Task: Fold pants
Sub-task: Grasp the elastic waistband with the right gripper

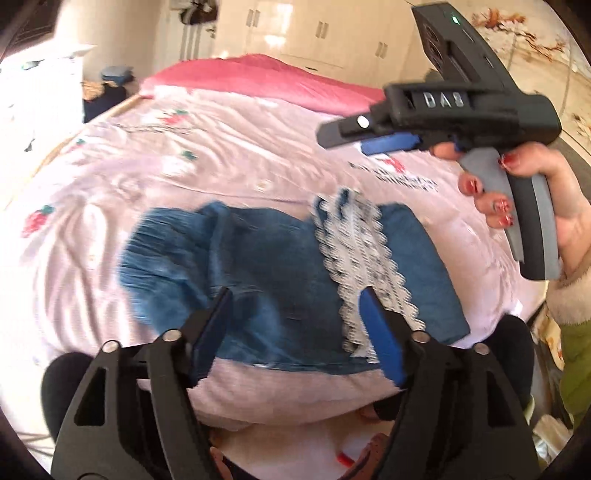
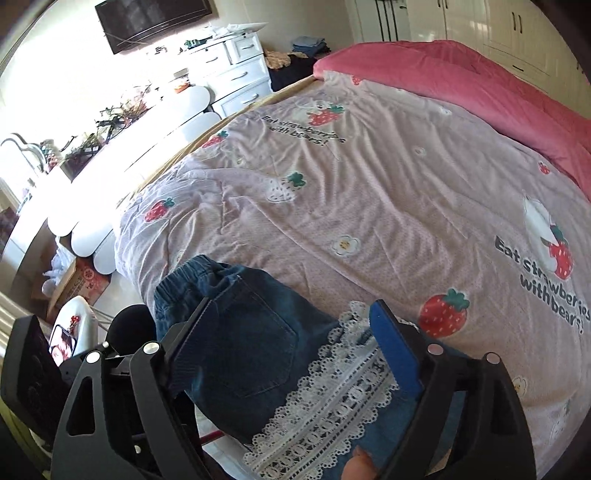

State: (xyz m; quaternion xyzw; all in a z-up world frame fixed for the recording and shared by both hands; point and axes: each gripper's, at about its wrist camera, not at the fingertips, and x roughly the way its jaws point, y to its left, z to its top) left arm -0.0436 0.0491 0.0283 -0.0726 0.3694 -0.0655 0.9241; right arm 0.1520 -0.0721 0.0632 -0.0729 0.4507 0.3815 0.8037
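Folded blue denim pants (image 1: 258,266) with a white lace band (image 1: 362,251) lie flat on the pink strawberry-print quilt (image 1: 166,155), near the bed's front edge. My left gripper (image 1: 295,299) hangs just above them, open, its blue-padded fingers apart and nothing between them. In the left wrist view my right gripper (image 1: 343,138) is raised over the quilt at the upper right, held by a hand (image 1: 554,206). From the right wrist view the right gripper (image 2: 291,310) is open above the pants (image 2: 251,332); the back pocket and lace band (image 2: 332,406) show between its fingers, untouched.
A pink blanket (image 2: 461,81) covers the far end of the bed. White drawers (image 2: 236,62) and a wall television (image 2: 155,18) stand to the left, wardrobes (image 1: 314,29) behind. A cardboard box (image 2: 77,284) sits on the floor by the bed's left side.
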